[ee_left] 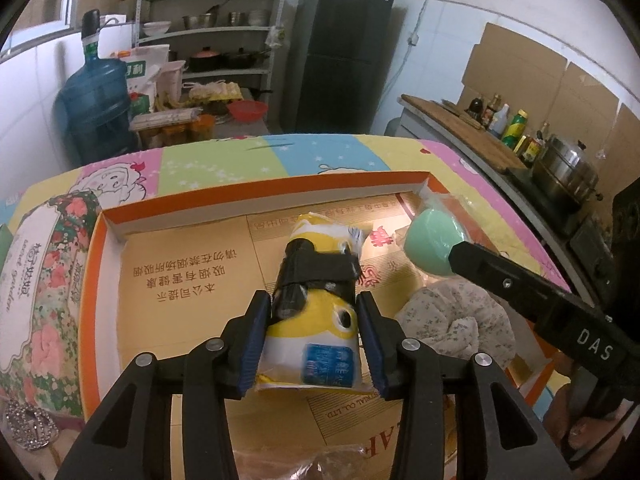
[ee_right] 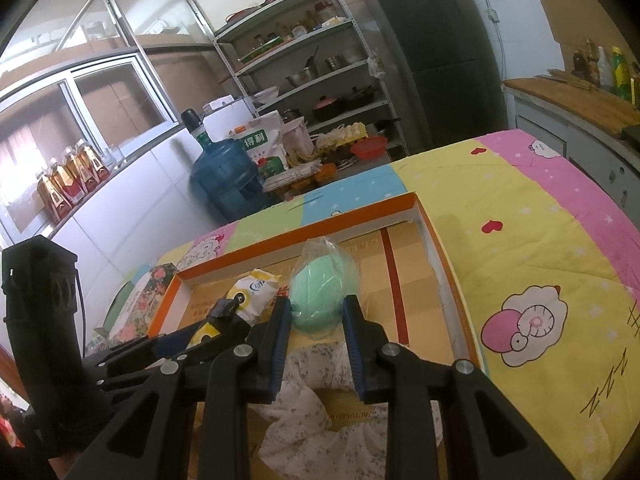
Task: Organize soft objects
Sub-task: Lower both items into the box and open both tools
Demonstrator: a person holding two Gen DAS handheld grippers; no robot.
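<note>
The left claw has its two blue pads on both sides of a yellow toy in a clear wrapper, squeezing it. The toy lies in the middle of a flat orange box, and its far end points to the back wall of the box. A black band goes round the toy.

The right claw is near the back right corner of the box. A green ball in a clear bag sits between its fingers. The pads look very close to the ball, but it is hard to tell if they pinch it or just sit beside it.

A flowery cloth is bunched up by the right edge of the box, just this side of the ball. In the right view the cloth lies under the claw.

The left half of the box floor is bare cardboard with printed words. A flowery pack lies outside the box along its left edge. The box rests on a bright quilt with cartoon sheep. There is a lot of bare quilt past the right edge of the box.
</note>
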